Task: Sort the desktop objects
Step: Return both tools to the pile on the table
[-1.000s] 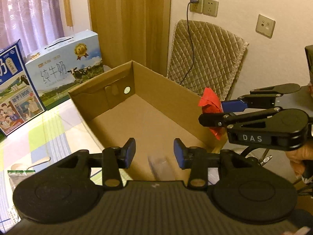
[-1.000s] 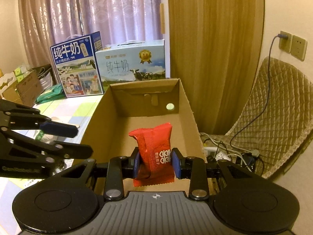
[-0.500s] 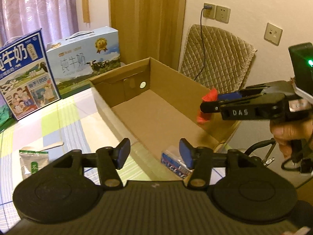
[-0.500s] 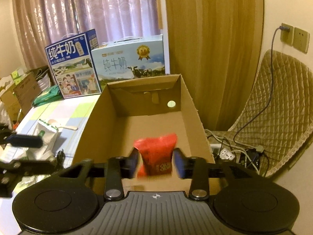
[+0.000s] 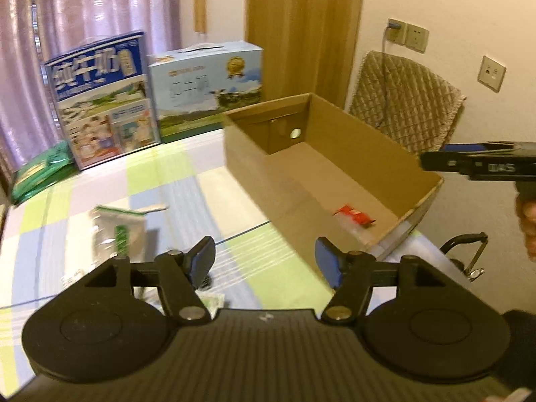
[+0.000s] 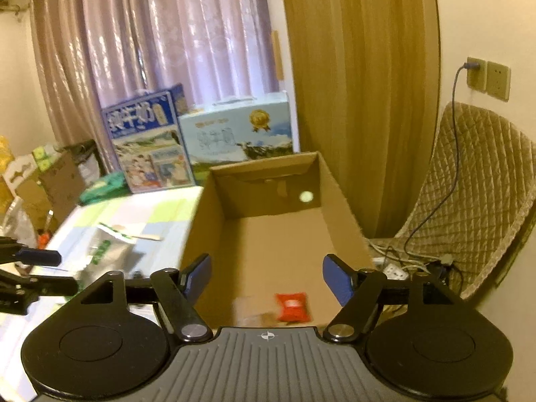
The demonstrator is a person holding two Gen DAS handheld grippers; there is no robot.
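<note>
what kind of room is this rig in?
Likely a home room, not a lab: pink curtains, a quilted chair by wall sockets, milk cartons on a table with a checked cloth.

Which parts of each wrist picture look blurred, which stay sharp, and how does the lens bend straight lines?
Left wrist view: the white pouch and checked tablecloth smear with motion; the left gripper stays sharp; the door frame bows.
Right wrist view: the red packet in the cardboard box looks soft; the right gripper is crisp; the curtains curve, corners dark.
</note>
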